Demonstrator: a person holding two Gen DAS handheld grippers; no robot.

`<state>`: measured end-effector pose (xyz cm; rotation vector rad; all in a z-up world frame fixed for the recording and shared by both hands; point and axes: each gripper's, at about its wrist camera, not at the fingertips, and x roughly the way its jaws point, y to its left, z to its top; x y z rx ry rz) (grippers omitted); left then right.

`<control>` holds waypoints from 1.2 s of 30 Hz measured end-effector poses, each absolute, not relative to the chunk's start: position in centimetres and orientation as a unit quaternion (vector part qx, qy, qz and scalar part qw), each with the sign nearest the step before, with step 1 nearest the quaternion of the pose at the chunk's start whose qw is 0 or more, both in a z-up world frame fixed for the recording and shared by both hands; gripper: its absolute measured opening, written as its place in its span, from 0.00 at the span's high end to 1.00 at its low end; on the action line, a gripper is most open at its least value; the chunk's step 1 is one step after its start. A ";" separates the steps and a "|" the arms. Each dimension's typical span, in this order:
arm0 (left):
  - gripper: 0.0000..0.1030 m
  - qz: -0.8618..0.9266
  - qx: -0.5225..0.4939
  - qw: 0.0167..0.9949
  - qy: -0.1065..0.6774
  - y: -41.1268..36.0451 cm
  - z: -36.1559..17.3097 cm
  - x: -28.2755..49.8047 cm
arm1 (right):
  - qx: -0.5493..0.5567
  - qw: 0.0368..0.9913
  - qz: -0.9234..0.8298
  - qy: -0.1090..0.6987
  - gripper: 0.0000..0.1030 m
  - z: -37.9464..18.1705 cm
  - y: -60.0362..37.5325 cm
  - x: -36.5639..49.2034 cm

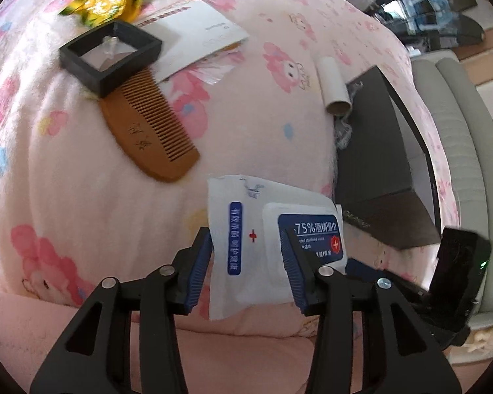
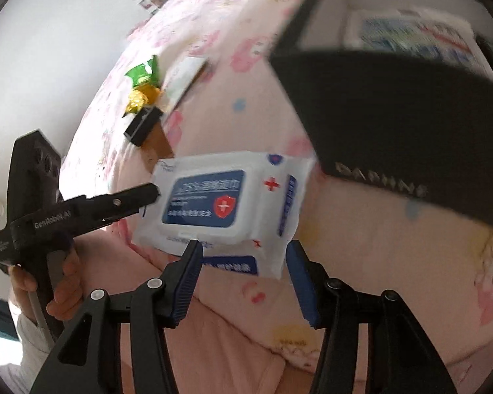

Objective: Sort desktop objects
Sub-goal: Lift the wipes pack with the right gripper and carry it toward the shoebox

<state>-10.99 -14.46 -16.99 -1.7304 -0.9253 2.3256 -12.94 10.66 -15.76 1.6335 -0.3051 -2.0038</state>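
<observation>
A white pack of alcohol wipes (image 1: 246, 216) with a blue label lies tilted on the pink blanket. My left gripper (image 1: 246, 231) straddles its near end. The left pad sits at the pack's edge, the right finger crosses the lid, and I see no squeeze. In the right wrist view the wipes pack (image 2: 226, 197) has its near edge between the pads of my right gripper (image 2: 245, 245), with a small gap at the right pad. The left gripper (image 2: 152, 193), held by a hand (image 2: 62, 282), reaches the pack's left end.
On the cartoon-print blanket (image 1: 82, 180) lie a wooden comb (image 1: 148, 131), a black square frame box (image 1: 110, 55), a white card (image 1: 200, 32), a green and yellow snack packet (image 1: 111, 0) and a cardboard tube (image 1: 333, 85). An open black box (image 2: 394, 124) stands at the right.
</observation>
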 end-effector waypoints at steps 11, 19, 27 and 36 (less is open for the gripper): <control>0.57 0.763 -0.594 0.019 -0.255 -12.9 -18.1 -11.8 | 0.608 0.243 -0.741 -0.146 0.52 -17.1 10.4 -15.1; 0.52 0.780 -0.576 0.050 -0.240 -12.0 -17.3 -11.4 | 0.599 0.260 -0.745 -0.134 0.52 -17.2 8.6 -15.2; 0.52 0.798 -0.544 0.092 -0.243 -11.3 -15.7 -10.5 | 0.573 0.273 -0.762 -0.130 0.53 -14.5 8.9 -13.7; 0.52 0.795 -0.557 0.073 -0.231 -10.7 -16.4 -10.6 | 0.580 0.251 -0.767 -0.113 0.53 -14.3 9.3 -13.6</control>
